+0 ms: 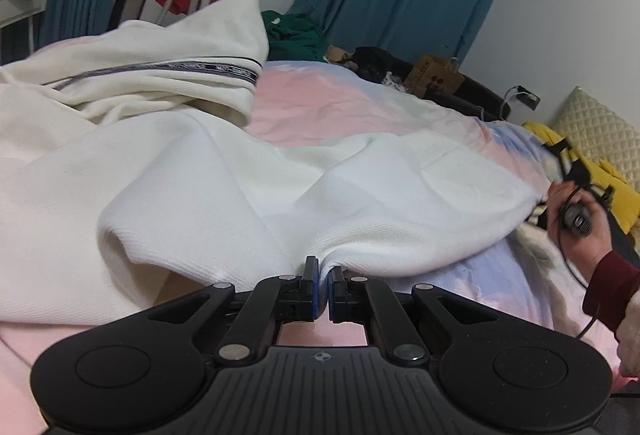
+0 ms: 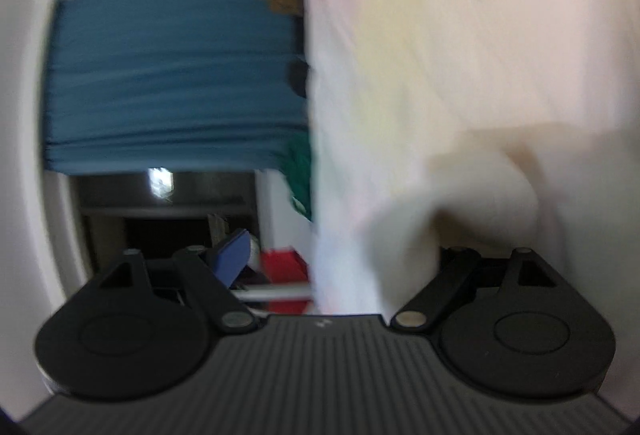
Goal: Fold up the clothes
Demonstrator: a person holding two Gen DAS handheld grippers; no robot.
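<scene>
The white garment [image 1: 200,163] is spread on the pastel bed cover [image 1: 340,103]; its near hem is pinched by the left gripper [image 1: 323,271]; the right gripper [image 2: 332,255] is spread wide, nothing gripped; a second hem hold is judged needed before folding.

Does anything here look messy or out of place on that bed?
Yes. The white garment lies rumpled across the pastel bedsheet, not flat, its lettered band twisted. The left gripper pinches one edge. A green cloth sits bunched at the bed's far edge.
</scene>
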